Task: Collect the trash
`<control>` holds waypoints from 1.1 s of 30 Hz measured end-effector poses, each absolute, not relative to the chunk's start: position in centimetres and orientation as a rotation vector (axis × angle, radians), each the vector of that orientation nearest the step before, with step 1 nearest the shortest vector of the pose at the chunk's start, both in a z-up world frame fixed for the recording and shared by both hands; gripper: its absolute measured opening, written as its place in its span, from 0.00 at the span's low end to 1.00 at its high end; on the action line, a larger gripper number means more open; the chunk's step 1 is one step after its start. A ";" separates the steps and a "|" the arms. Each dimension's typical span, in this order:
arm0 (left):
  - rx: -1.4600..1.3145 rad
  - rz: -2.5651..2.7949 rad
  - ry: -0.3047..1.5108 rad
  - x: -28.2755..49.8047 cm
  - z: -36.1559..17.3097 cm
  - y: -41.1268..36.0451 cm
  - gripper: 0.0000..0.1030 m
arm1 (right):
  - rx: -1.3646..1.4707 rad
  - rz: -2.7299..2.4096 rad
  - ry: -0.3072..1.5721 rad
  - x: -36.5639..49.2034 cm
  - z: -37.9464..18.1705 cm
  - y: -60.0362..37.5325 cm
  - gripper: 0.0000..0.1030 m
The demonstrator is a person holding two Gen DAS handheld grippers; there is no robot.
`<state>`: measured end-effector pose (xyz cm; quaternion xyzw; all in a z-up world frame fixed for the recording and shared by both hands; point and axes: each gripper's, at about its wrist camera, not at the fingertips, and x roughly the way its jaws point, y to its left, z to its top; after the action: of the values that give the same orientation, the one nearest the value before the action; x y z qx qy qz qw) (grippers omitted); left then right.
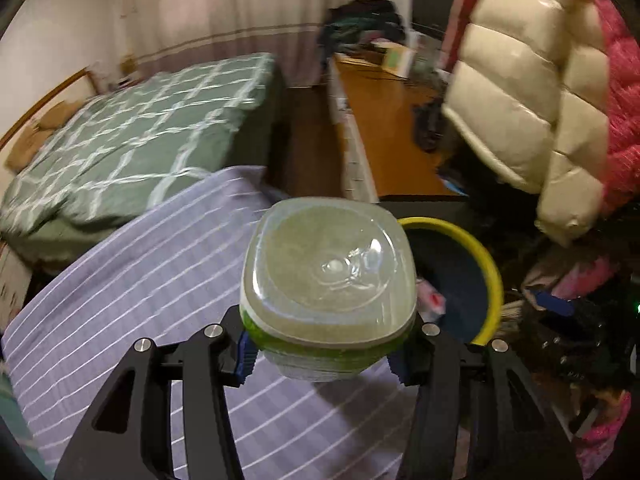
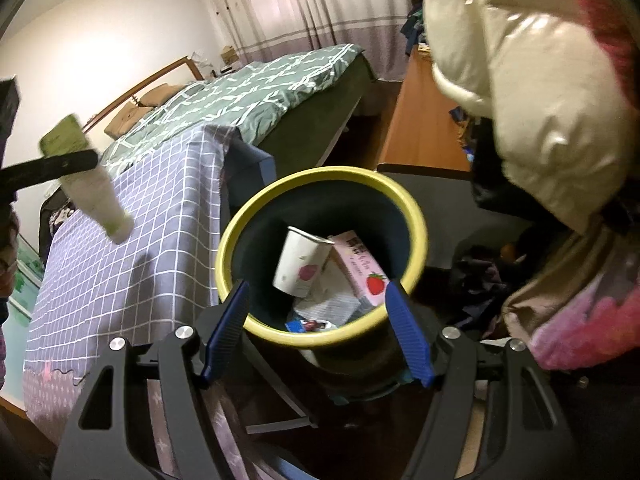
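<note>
A: Left gripper (image 1: 326,354) first. State?

B: Clamped on a green plastic bottle (image 1: 328,280), blue pads on both sides, bottle base facing the camera. Seen from the right wrist, the same bottle (image 2: 94,188) sits at about 9 o'clock, gripped across its middle by the left gripper's black finger (image 2: 52,170), cap end tilted down.

A: Right gripper (image 2: 318,332)?

B: Spread wide, nothing between the pads. The yellow-rimmed bin (image 2: 240,236) sits just past the fingertips, dead centre.

A: What's in the bin?

B: Paper cup (image 2: 300,262) near centre, appears airborne, motion-blurred. Pink strawberry carton (image 2: 360,268) at 3 o'clock of it, crumpled papers (image 2: 332,304) below at 6.

A: Bin from the left wrist?

B: The rim (image 1: 490,272) shows at 3 o'clock of the bottle, mostly hidden behind it.

A: Around it?

B: Purple checked sheet (image 2: 132,232) at 9 o'clock of the bin. Cream puffer jacket (image 2: 540,92) hanging at 1–2 o'clock. Clothes pile (image 2: 480,276) at 3, dark, can't tell details.

A: Farther out?

B: Green patterned bed (image 1: 132,136) at 10–11 o'clock in left view, wooden desk (image 1: 392,120) at 12–1, curtain (image 1: 248,4) at the back wall.
</note>
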<state>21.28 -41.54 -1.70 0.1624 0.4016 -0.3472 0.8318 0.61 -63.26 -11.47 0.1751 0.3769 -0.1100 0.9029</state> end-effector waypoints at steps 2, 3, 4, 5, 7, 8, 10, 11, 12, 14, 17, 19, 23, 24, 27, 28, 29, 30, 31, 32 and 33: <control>0.362 -0.782 0.858 20.5 -2.1 -44.3 0.50 | 0.359 -0.242 0.777 -0.2 -11.3 -63.6 0.65; 0.368 -0.802 0.861 20.1 -2.4 -45.7 0.50 | 0.359 -0.251 0.776 -0.7 -11.2 -63.7 0.65; 0.370 -0.821 0.869 19.9 -2.8 -47.1 0.50 | 0.359 -0.259 0.776 -1.1 -11.2 -63.9 0.65; 0.371 -0.843 0.877 19.6 -3.1 -48.2 0.50 | 0.358 -0.268 0.777 -1.5 -11.1 -64.1 0.65; 0.374 -0.869 0.891 19.3 -4.0 -50.1 0.50 | 0.360 -0.281 0.776 -2.2 -11.0 -64.4 0.65; 0.377 -0.881 0.898 19.3 -4.4 -51.0 0.50 | 0.363 -0.286 0.774 -2.6 -11.0 -64.5 0.65; 0.382 -0.905 0.917 19.3 -5.5 -52.6 0.50 | 0.367 -0.295 0.773 -3.0 -10.9 -64.7 0.65; 0.380 -0.914 0.932 19.2 -6.1 -53.3 0.50 | 0.369 -0.298 0.772 -3.2 -10.9 -64.8 0.65; 0.383 -0.928 0.951 19.2 -6.8 -54.0 0.50 | 0.370 -0.301 0.772 -3.3 -10.9 -64.8 0.65; 0.375 -0.931 0.995 19.5 -8.1 -55.1 0.51 | 0.373 -0.303 0.772 -3.2 -10.9 -64.8 0.65; 0.363 -0.900 0.983 19.9 -8.8 -55.4 0.70 | 0.377 -0.300 0.769 -3.1 -10.9 -64.7 0.65; 0.341 -0.891 0.966 20.1 -8.3 -54.3 0.73 | 0.378 -0.294 0.767 -3.3 -10.9 -64.6 0.65; 0.268 -0.891 0.919 20.0 -5.7 -50.4 0.80 | 0.384 -0.276 0.774 -3.0 -11.3 -64.2 0.65; 0.238 -0.892 0.903 19.9 -4.9 -48.8 0.88 | 0.383 -0.272 0.776 -2.8 -11.5 -63.9 0.65; 0.162 -0.855 0.802 18.7 -2.6 -43.0 0.95 | 0.375 -0.256 0.776 -2.5 -11.6 -62.9 0.65; 0.151 -0.834 0.759 18.0 -2.2 -41.2 0.95 | 0.371 -0.248 0.776 -2.4 -11.6 -62.6 0.65; 0.156 -0.803 0.715 17.2 -1.8 -39.2 0.95 | 0.364 -0.236 0.775 -2.2 -11.5 -62.0 0.65; 0.166 -0.771 0.679 16.4 -1.5 -37.2 0.95 | 0.356 -0.225 0.775 -2.0 -11.5 -61.5 0.65; 0.174 -0.737 0.654 15.8 -1.3 -35.2 0.95 | 0.349 -0.214 0.773 -1.8 -11.3 -60.9 0.65; 0.172 -0.703 0.637 15.2 -1.2 -33.4 0.95 | 0.340 -0.198 0.770 -1.7 -11.1 -60.2 0.65; 0.162 -0.676 0.625 14.8 -1.0 -31.6 0.95 | 0.332 -0.182 0.767 -1.5 -10.9 -59.3 0.65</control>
<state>14.76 -31.58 -1.00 0.0779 0.3014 -0.3257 0.8927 -1.54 -59.31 -10.93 0.1608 0.3717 -0.0881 0.9101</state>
